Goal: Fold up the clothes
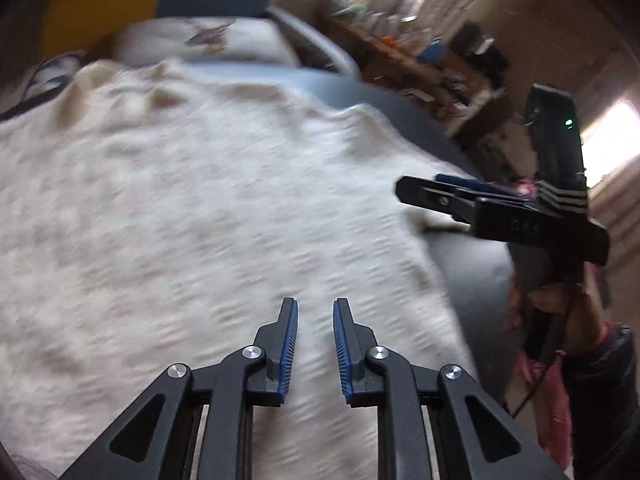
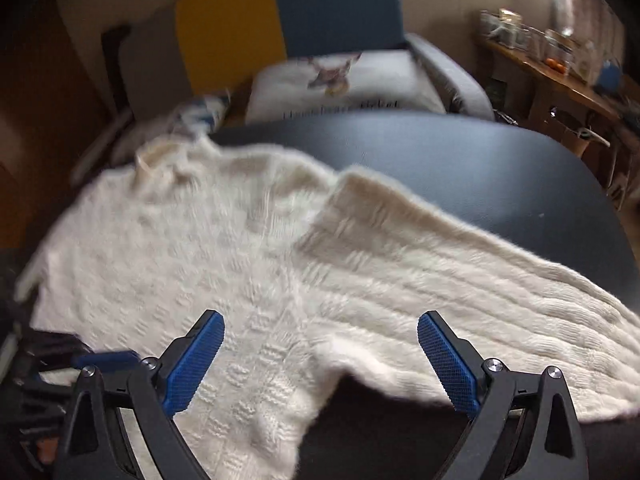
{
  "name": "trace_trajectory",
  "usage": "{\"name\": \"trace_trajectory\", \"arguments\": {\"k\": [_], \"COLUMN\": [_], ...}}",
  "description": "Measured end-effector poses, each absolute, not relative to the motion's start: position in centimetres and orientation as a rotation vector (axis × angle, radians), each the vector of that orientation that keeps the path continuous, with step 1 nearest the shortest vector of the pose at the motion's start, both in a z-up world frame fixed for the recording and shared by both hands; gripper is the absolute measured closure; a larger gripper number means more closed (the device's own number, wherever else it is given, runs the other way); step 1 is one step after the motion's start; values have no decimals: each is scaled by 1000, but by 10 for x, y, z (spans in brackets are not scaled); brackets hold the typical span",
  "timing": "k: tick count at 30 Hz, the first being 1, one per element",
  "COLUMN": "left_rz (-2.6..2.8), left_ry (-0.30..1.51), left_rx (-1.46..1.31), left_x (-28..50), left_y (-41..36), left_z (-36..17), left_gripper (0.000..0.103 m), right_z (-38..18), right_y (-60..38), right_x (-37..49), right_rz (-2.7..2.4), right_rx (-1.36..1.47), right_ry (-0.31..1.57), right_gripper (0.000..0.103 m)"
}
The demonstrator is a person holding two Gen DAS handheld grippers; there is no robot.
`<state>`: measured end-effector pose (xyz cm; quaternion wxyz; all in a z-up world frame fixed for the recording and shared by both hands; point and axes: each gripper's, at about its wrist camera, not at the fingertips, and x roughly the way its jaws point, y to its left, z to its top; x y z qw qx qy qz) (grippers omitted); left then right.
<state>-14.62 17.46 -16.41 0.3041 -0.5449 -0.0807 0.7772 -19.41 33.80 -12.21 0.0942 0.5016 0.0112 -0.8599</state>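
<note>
1. My left gripper (image 1: 315, 312): nearest item in the left wrist view. Jaws a narrow gap apart, nothing between them, held over the sweater.
2. My right gripper (image 2: 320, 354): nearest item in the right wrist view. Jaws spread wide, nothing held, poised over the sweater where the sleeve meets the body.
3. Cream knit sweater (image 2: 224, 248): lies spread flat on the dark table (image 2: 480, 160), collar at the far side. Only the right wrist view shows its sleeve (image 2: 460, 280), stretched out to the right across the tabletop; in the left wrist view the sweater (image 1: 180, 200) is a motion-blurred white expanse.
4. Right gripper seen from outside (image 1: 440, 196): only the left wrist view offers this, at the sweater's right edge, with a hand (image 1: 560, 312) on its handle below. From this side I cannot tell how far its jaws stand apart.
5. Armchair (image 2: 448, 64): beyond the table, grey arm; a white cushion (image 2: 344, 80) with a printed figure on its seat.
6. Yellow and blue panels (image 2: 280, 20): behind the chair.
7. Cluttered wooden shelf (image 2: 560, 76): far right.
</note>
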Motion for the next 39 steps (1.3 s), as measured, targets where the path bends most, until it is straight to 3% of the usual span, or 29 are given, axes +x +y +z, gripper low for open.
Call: {"name": "trace_trajectory", "arguments": {"k": [2,4,8,12,14,17,22,26,32,39], "left_rz": [2106,2108,2115,2180,2208,2214,2253,2258,2293,2322], "left_ry": [-227,-252,-262,-175,-145,-92,105,-57,-45,-96], "left_rx": [-1438,-1421,-1300,-1244,-1253,-1271,-1381,-1370,-1399,-1341], "left_x": [-142,-145,-188,-251,-281,-315,-338,-340,-333,-282], "left_y": [163,156,156,178,182,208,223,202,206,182], "left_z": [-164,-157,-121,-100,-103,-117,-151,-156,-141,-125], "left_gripper": [89,88,85,84,84,84,85,86,84,83], "right_z": [-148,-146,-124,-110,-117,-129,-147,-151,-141,-125], "right_y": [328,343,353,348,358,387,411,412,413,495], "right_x": [-192,-190,-191,-213,-230,-250,-263,-263,-259,-194], "right_rz": [-2552,-2580,-2608,-2663,-2718,-2789,-2882,-2937,-2919,-3033], "right_rx": [1603,1567,1504,1459,1534,1626,1660,1595,1562,1602], "right_ry": [169,18,-78,-59,-33,-141,-125,-112,-107,-188], "right_gripper": [2,1,2,2,2,2,0,0,0,0]}}
